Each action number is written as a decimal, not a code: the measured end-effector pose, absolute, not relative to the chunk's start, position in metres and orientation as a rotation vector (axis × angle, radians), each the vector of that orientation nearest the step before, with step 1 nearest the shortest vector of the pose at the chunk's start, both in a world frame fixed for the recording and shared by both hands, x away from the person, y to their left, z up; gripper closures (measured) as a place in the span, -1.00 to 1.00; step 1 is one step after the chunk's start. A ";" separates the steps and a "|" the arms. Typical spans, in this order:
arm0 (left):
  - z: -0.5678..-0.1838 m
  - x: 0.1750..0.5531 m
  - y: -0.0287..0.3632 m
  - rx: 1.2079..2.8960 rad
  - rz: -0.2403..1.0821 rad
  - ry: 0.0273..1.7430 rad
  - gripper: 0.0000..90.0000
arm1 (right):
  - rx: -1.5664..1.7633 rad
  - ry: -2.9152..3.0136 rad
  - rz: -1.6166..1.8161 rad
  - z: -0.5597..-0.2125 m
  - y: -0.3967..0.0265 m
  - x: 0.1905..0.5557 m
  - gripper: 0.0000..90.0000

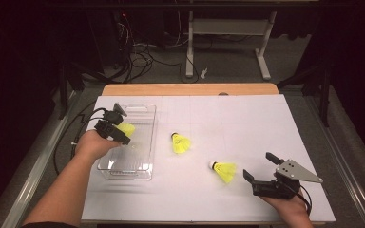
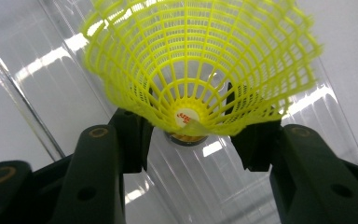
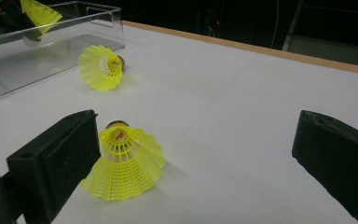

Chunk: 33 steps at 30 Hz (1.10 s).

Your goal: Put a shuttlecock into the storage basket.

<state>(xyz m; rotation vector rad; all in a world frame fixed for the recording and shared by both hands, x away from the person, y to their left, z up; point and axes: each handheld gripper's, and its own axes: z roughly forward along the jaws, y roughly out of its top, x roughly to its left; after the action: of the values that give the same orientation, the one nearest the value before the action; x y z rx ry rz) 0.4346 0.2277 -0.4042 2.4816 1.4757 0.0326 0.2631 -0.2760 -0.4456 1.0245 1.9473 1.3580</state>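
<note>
Left jaws clasp a yellow shuttlecock over the clear bin; right jaws spread wide, nothing in them.

Left gripper (image 1: 119,128) reaches in from the table's left edge, forearm angled up and inward, hand hovering above the clear plastic bin (image 1: 145,142). In the left gripper view the jaws flank the mesh skirt of the held shuttlecock (image 2: 191,70) near its cork, open end facing the camera, bin floor behind. Two more shuttlecocks lie on the white table (image 1: 247,123): the middle shuttlecock (image 1: 180,143) just right of the bin, the near shuttlecock (image 1: 224,171) closer to the right gripper (image 1: 259,168). That gripper sits low at the near right corner, pointing left. In the right gripper view the near shuttlecock rests beside one jaw, not touched.
</note>
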 end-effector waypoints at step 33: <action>-0.386 0.422 0.219 2.480 0.018 1.386 -0.28 | 1.017 1.943 1.361 -0.444 -0.275 0.262 -0.97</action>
<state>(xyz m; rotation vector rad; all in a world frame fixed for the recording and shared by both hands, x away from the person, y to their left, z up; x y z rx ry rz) 0.4221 0.2192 -0.3859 2.4802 1.3857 0.0184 0.2620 -0.2749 -0.4437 1.0170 1.9434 1.3606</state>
